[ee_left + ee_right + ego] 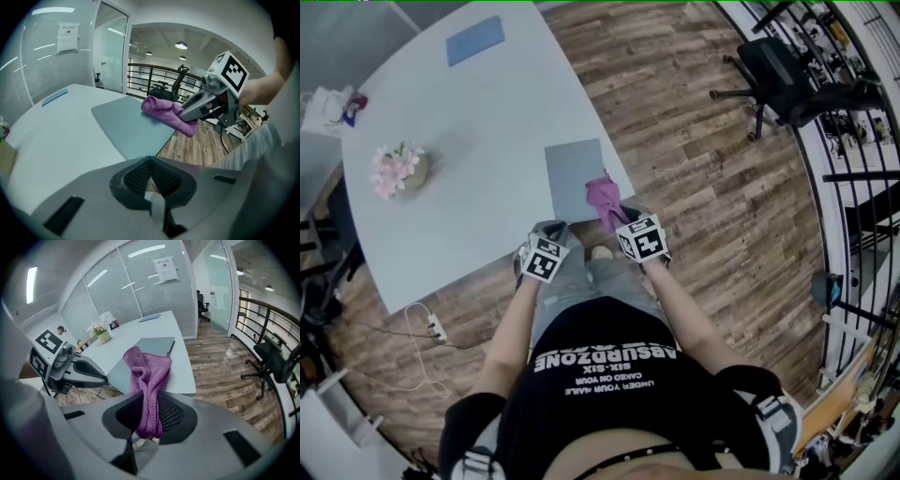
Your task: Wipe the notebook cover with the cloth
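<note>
A flat grey notebook [575, 173] lies at the near edge of the white table [478, 141]. A purple cloth [602, 198] rests on the notebook's near right corner, and my right gripper [619, 218] is shut on its near end. In the right gripper view the cloth [147, 380] runs up out of the jaws onto the notebook [157, 345]. My left gripper [551, 229] hovers at the table edge just left of the notebook, shut with nothing in it. In the left gripper view the notebook [126, 124] and the cloth [161, 108] lie ahead.
A pot of pink flowers [397, 171] stands at the table's left, with a blue folder [474, 40] at the far end and a white bag [326, 108] beyond the left edge. An office chair [787, 75] and a railing [862, 187] are on the right. A cable [431, 326] lies on the floor.
</note>
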